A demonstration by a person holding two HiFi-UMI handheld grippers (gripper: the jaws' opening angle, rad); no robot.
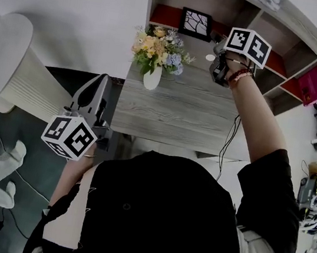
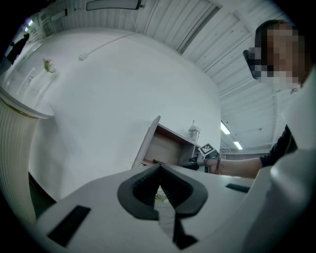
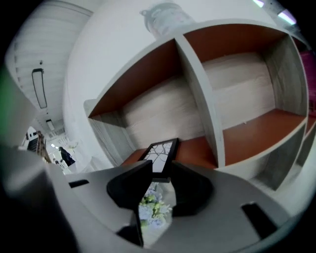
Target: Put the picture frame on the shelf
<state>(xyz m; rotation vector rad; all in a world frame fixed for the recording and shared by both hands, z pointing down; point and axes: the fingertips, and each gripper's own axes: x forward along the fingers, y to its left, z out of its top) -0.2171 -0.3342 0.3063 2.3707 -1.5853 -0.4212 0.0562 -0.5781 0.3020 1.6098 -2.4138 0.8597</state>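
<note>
A black picture frame (image 1: 196,23) with a white branch pattern stands in the leftmost compartment of the wooden shelf (image 1: 164,15), on its red floor. My right gripper (image 1: 215,41) is held up at the frame's right side. In the right gripper view the frame (image 3: 160,152) leans just beyond the right gripper (image 3: 160,170), whose jaws stand apart with the frame's lower edge between the tips, not pressed. My left gripper (image 1: 99,84) hangs low at the table's left edge. In its own view the left gripper (image 2: 159,170) has its tips together and holds nothing.
A white vase of flowers (image 1: 156,57) stands on the grey wood table (image 1: 178,114) in front of the shelf. A white round stand (image 1: 7,63) is at the left. A pink box (image 1: 316,82) fills a right compartment. A glass jar (image 3: 165,15) tops the shelf.
</note>
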